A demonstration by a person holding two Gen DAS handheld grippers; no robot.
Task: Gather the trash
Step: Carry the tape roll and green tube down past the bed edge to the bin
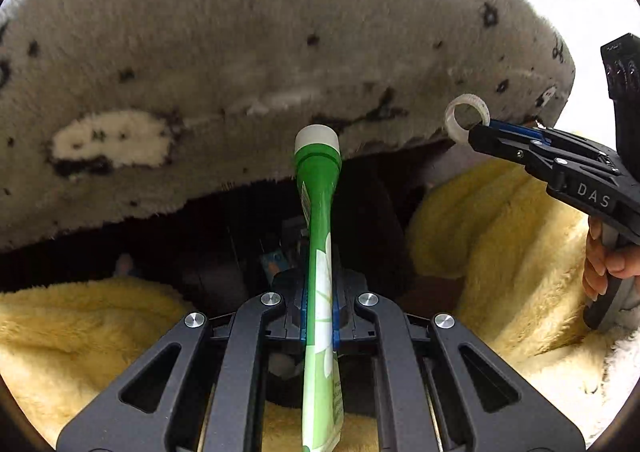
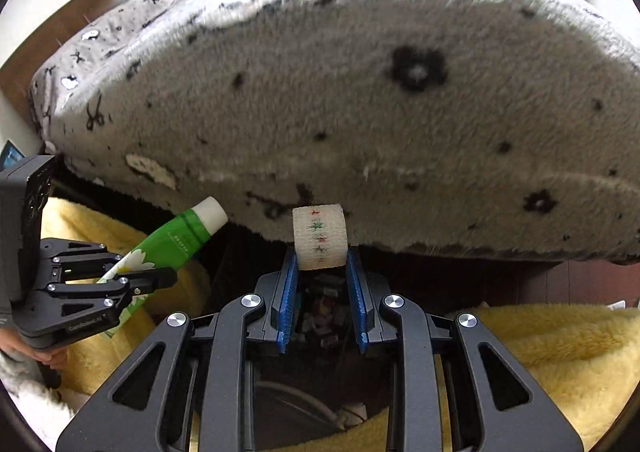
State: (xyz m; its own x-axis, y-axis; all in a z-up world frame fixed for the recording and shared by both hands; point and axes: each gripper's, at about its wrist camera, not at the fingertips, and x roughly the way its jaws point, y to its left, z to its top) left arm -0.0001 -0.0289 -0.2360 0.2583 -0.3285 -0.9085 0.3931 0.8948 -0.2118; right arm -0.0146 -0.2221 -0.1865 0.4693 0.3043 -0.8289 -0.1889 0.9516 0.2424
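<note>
Your left tool point(image 1: 319, 316) is clamped on a green tube point(image 1: 318, 236) with a white cap, which points toward the grey spotted fleece blanket point(image 1: 240, 51) on the bed. Your right tool point(image 2: 321, 272) pinches a small roll of patterned tape point(image 2: 319, 238) at its blue pads point(image 2: 288, 292). Both hang over the dark gap between the bed and a yellow fluffy blanket point(image 2: 552, 344).

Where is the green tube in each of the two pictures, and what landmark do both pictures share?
Left wrist view: the green tube runs up the centre, shut in the left tongs, white cap at the top.
Right wrist view: the tube is at the left, tilted, cap toward upper right.
Shared landmark: the grey spotted blanket.
</note>
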